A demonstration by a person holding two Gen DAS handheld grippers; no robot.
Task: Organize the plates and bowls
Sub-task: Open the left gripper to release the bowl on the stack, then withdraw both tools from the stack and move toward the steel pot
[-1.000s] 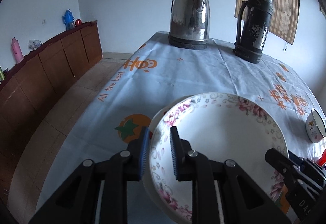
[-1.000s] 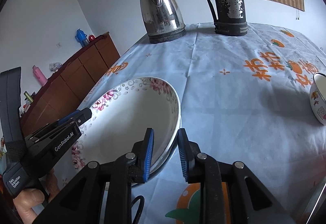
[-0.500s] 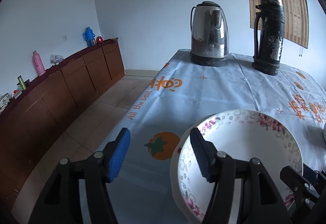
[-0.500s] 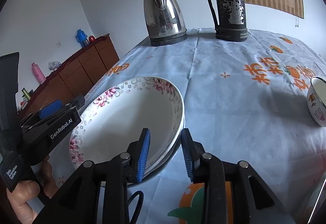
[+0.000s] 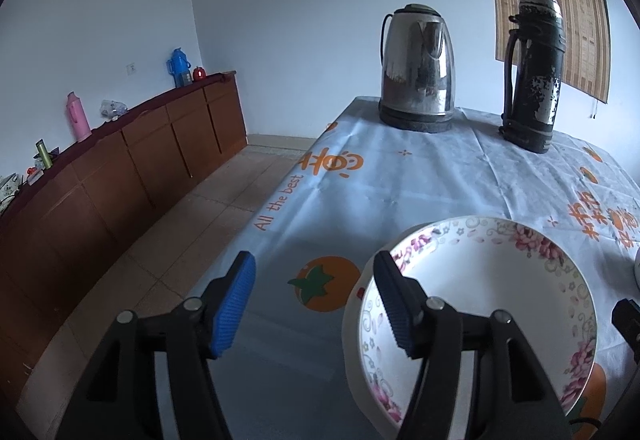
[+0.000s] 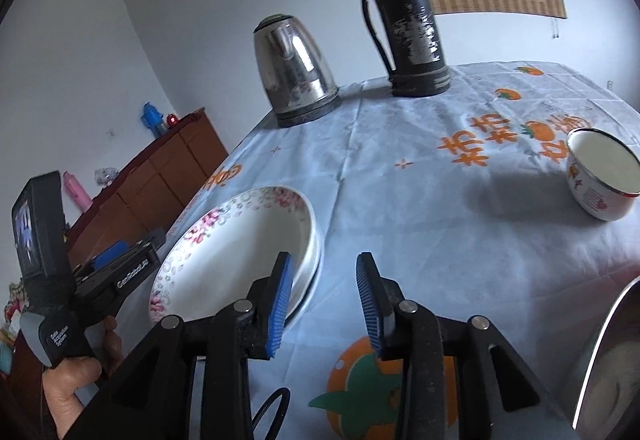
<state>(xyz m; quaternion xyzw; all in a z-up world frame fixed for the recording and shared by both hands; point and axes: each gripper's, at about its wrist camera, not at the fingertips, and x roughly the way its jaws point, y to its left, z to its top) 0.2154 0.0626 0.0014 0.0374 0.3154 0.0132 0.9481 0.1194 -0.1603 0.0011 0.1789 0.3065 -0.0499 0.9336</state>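
Stacked plates [image 6: 240,240] lay in front of the kettle [image 6: 294,70]; my left gripper [image 5: 312,304] and right gripper [image 6: 324,300] stood released (nothing between the pads). Stacking apparently done; next, the bowl [image 6: 602,176], right of the kettle, needed fetching.

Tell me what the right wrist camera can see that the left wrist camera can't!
Only the right wrist view shows the whole enamel cup, the person's hand holding the left tool, and the right tool, open with nothing between its pads. Only the left wrist view shows the words "All the best" on the tablecloth and the green bottle on the cabinet. Both show the stacked floral plates, the steel kettle and the black thermos.
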